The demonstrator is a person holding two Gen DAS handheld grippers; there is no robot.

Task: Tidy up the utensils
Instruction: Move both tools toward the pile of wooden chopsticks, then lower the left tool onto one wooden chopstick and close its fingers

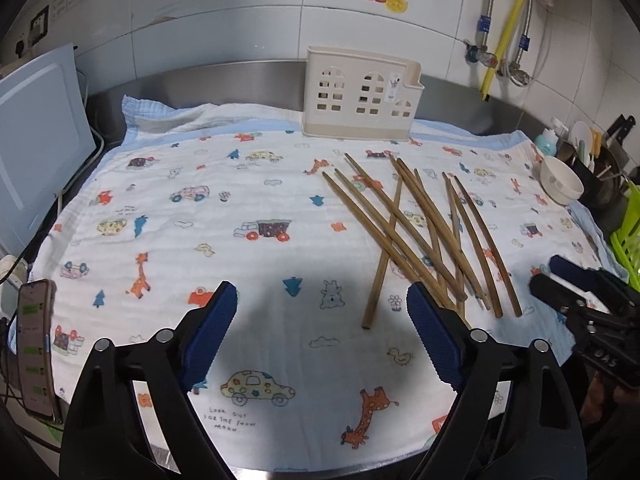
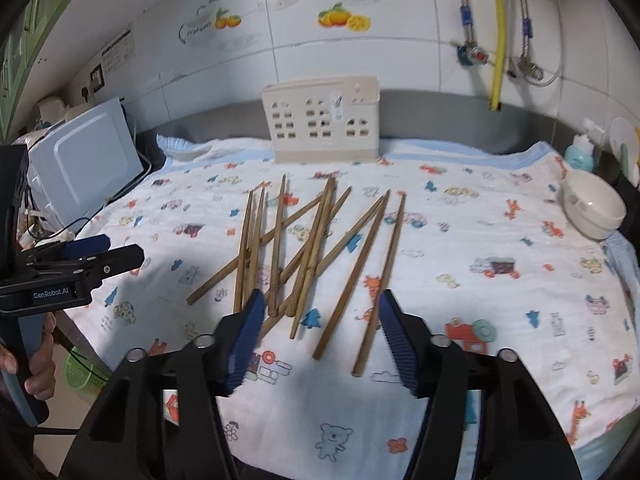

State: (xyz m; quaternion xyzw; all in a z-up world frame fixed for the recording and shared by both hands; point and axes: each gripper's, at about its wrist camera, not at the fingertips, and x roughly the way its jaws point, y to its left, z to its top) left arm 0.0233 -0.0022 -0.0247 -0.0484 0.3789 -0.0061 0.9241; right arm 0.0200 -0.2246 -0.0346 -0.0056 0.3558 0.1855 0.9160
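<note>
Right hand-held gripper (image 2: 320, 332) hangs just over the near ends of the chopsticks (image 2: 316, 248), jaws apart and empty; left hand-held gripper (image 1: 322, 328) likewise spread, holding nothing, with the pile ahead and off to its right. Looks like the opening step: nothing picked yet, cream holder (image 2: 324, 120) standing beyond the pile. Sticks are brown wood, crossed loosely on the printed cloth (image 2: 480, 300) over the table; next move probably needs one stick singled out and pinched near its end.

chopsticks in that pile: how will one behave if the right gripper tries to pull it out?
The chopsticks look like thin, rigid wood, so one is probably stiff and light. They lie crossed over each other, so lifting one likely drags or shifts its neighbours. On the soft cloth it probably won't roll far, but the tapered tip may slip between the right gripper pads.
</note>
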